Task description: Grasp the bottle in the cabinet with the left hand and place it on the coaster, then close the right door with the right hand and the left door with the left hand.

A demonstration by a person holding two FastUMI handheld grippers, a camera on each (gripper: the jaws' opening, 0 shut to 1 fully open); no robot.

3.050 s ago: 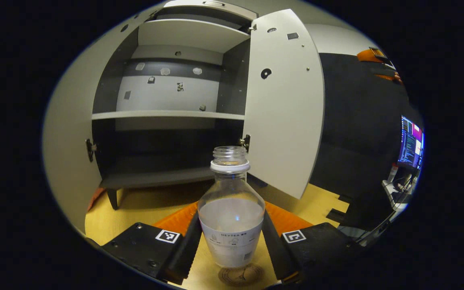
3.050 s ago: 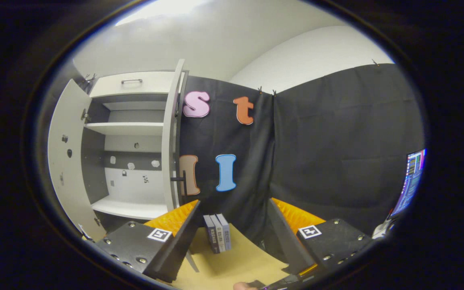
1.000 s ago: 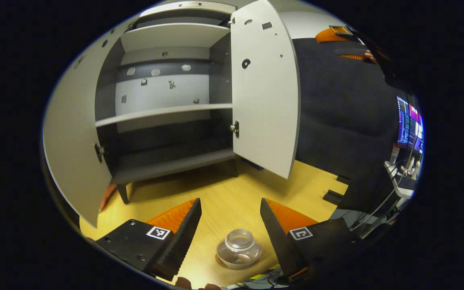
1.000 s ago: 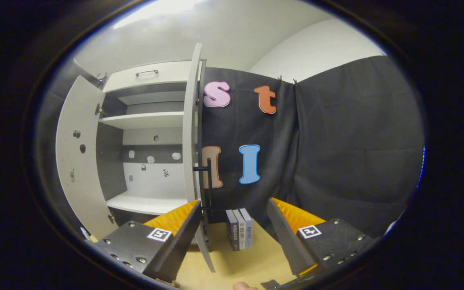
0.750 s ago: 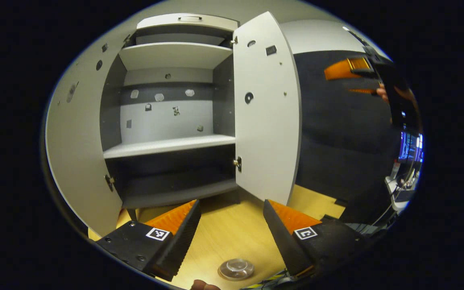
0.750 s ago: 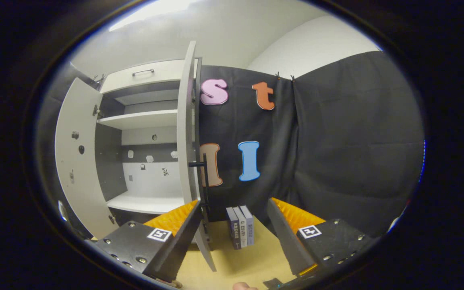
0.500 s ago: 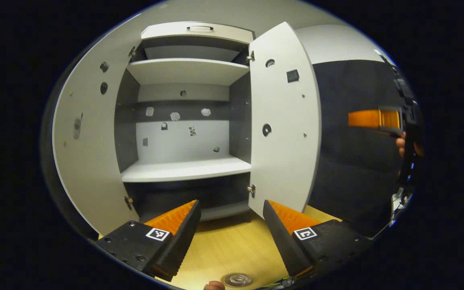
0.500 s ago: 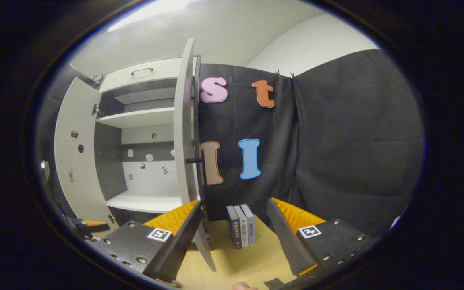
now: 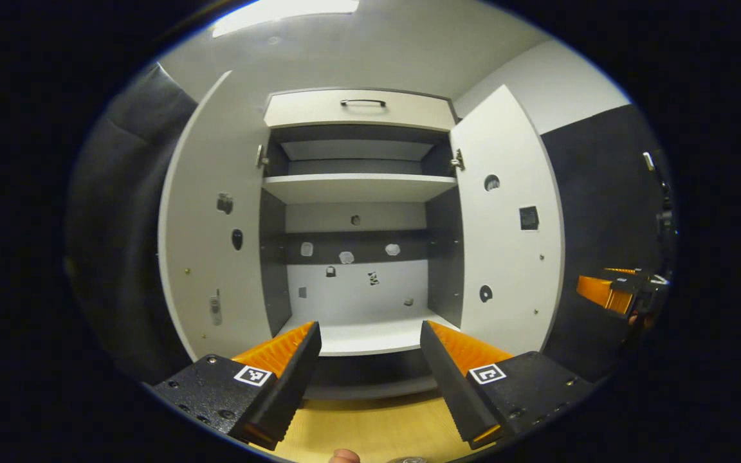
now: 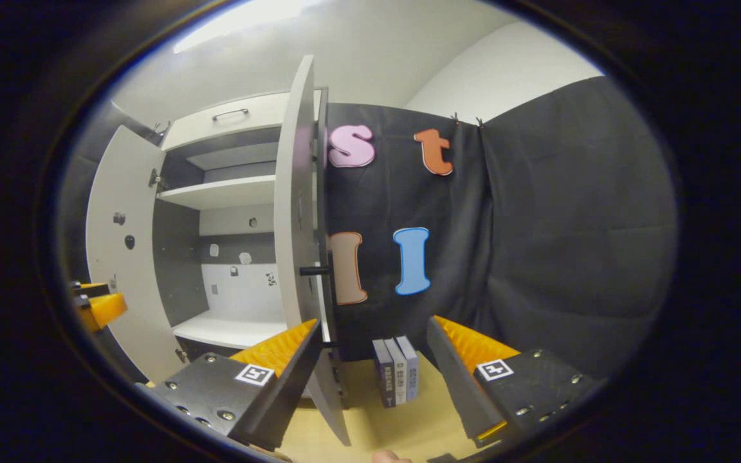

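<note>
The left gripper point(image 9: 370, 379) is held wide apart with nothing gripped, above the table point(image 9: 370, 427). The right gripper point(image 10: 370, 379) is likewise spread and unloaded, beside the right door point(image 10: 294, 212). Beyond, the cabinet point(image 9: 357, 193) is seen with both doors open. The bottle's position cannot be determined.

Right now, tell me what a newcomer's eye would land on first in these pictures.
The cabinet fills the middle of the left gripper view, both doors swung wide, its pale shelves bare. In the right gripper view the right door stands edge-on just ahead of the open right gripper, with a small row of books upright on the wooden tabletop beyond. The left gripper is open too, facing the shelves.
</note>
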